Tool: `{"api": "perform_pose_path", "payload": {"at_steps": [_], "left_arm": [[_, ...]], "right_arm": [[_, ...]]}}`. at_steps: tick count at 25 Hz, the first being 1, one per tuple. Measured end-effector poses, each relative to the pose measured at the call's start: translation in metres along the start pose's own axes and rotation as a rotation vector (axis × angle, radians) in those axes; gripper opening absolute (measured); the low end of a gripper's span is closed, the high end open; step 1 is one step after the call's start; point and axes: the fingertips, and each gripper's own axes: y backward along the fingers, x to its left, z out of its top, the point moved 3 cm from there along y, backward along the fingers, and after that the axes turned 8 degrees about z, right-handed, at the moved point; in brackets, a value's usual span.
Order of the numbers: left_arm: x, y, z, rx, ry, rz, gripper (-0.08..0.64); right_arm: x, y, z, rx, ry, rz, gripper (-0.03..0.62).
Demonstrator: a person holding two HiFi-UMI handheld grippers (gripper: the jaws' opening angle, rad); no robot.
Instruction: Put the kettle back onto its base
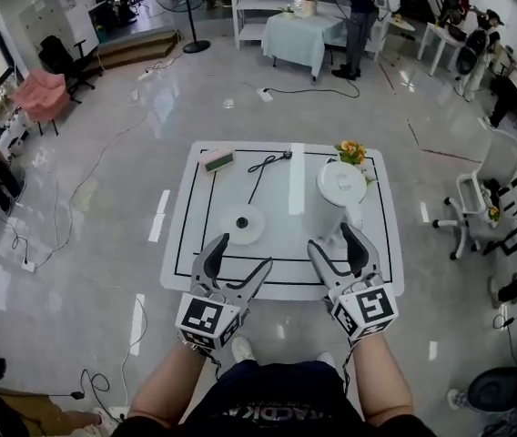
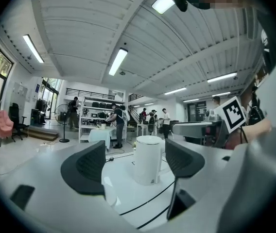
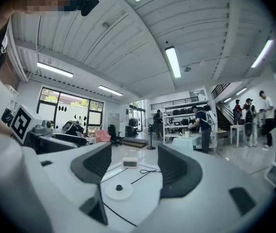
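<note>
Head view: kettle [image 1: 341, 189] beside base [image 1: 242, 223], apart; cable [image 1: 263, 167], clock [image 1: 218, 159], flowers [image 1: 351, 151] behind; left gripper [image 1: 245, 250], right gripper [image 1: 331, 235] jaws spread.

White table [image 1: 281, 253] carries kettle [image 1: 340, 189] near right edge, round base [image 1: 242, 224] left of centre, small display box [image 1: 218, 159] and flowers [image 1: 351, 151] at far corners.

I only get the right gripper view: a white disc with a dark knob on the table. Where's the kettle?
Observer: The head view shows the kettle standing to the right of that base, apart from it.
Visitor: Is anything gripping it?
Observer: No. The left gripper has its fingers open and empty; the kettle stands farther off.
Visitor: Anything close to it?
Observer: Some flowers sit just behind it.
</note>
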Motion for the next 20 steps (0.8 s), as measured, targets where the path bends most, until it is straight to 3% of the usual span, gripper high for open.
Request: {"api": "perform_pose_path", "payload": {"at_steps": [9,20], "left_arm": [[0.041,-0.007,-0.002,0.007,0.004,-0.155,0.373],[0.041,-0.025,0.004,-0.009,0.009,-0.289,0.371]], "right_arm": [[0.017,-0.019,0.004,0.005,0.003,-0.171,0.282],[0.004,-0.001,0.005,0.025,0.000,-0.337,0.282]]}}
